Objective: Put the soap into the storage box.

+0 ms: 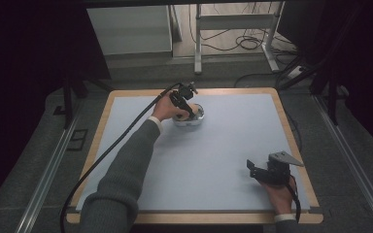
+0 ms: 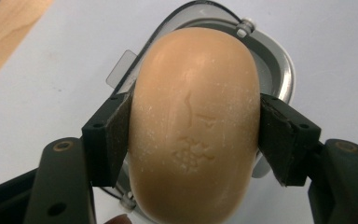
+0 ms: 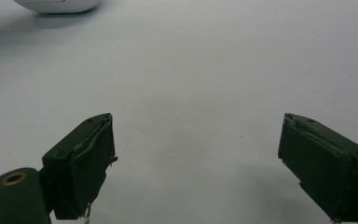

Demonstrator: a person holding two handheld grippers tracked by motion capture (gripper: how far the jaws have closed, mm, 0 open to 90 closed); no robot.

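Clamped between the pads of the left tool [image 2: 193, 135], a tan soap bar [image 2: 193, 126] is held just over a soap dish [image 1: 189, 118] near the desk's [image 1: 223, 160] far edge. The right tool [image 3: 196, 158] is rested near the near right corner, spread wide and holding nothing.

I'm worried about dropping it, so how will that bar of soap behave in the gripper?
The soap looks smooth and rounded, so it may slip from the left gripper. It seems stiff, keeping its shape between the pads. Dropped, it would probably rock, not roll.

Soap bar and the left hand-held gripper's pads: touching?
Touching. The left gripper view shows both pads pressed flat against the soap bar's sides, no gap.
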